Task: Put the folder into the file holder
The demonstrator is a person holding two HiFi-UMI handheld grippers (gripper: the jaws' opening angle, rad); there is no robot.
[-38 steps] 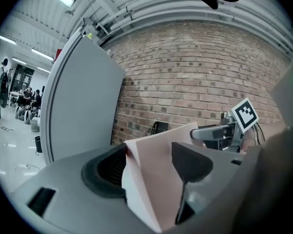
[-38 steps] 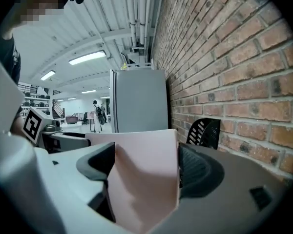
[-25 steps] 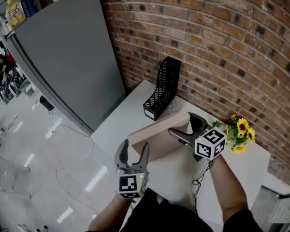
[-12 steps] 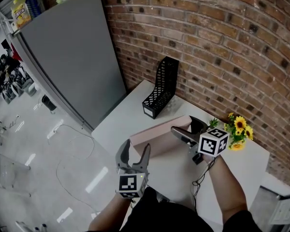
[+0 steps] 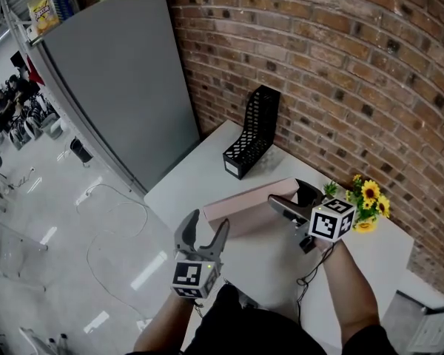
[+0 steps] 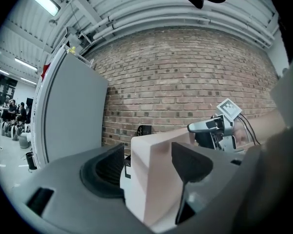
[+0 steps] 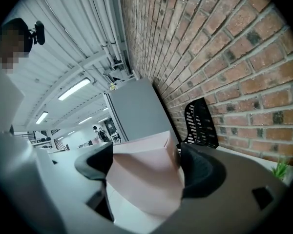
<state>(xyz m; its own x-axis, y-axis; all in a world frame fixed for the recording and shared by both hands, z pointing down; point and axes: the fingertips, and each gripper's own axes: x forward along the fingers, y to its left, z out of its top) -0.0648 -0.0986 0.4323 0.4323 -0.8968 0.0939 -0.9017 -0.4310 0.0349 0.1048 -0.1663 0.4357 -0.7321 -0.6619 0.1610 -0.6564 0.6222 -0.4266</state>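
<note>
Movement is slight: over the last second we have edged the left gripper (image 5: 205, 226) forward, and its jaws, spread apart, now bracket the near end of the pink folder (image 5: 248, 204). The right gripper (image 5: 285, 193) stays clamped on the far end. The folder lies low at the white table (image 5: 192, 180), short of the black mesh file holder (image 5: 253, 133). We judge a two-handed carry comes next.
</note>
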